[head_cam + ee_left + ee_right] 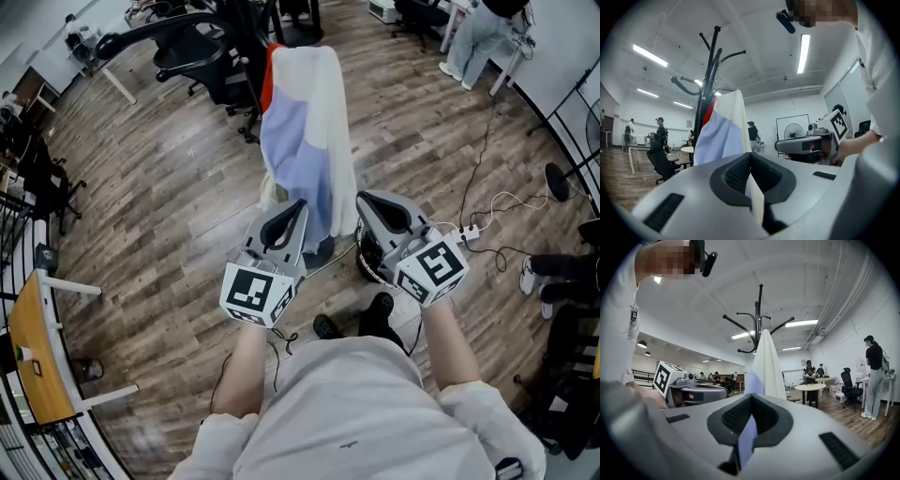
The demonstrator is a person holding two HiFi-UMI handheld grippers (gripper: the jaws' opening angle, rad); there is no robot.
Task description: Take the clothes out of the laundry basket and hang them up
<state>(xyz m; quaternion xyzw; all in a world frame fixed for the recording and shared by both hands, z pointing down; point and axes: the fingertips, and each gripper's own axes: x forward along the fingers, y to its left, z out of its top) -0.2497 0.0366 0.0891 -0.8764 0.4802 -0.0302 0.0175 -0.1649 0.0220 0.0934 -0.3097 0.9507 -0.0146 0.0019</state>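
Left gripper and right gripper were each clamped tight on a lower edge of the white, lilac and red garment. It hung draped over the coat stand, probably so the person could spread it straight above the wooden floor.

Floor: grey-brown wood planks across the head view.
Seating: black office chairs, upper left.
Table: orange top, white legs, left edge.
White power strip with trailing cables, right of centre.
Ceiling: white, with strip lights, upper left of the left gripper view.
Standing fan, right of centre.
Round table against white walls, right side of the right gripper view.
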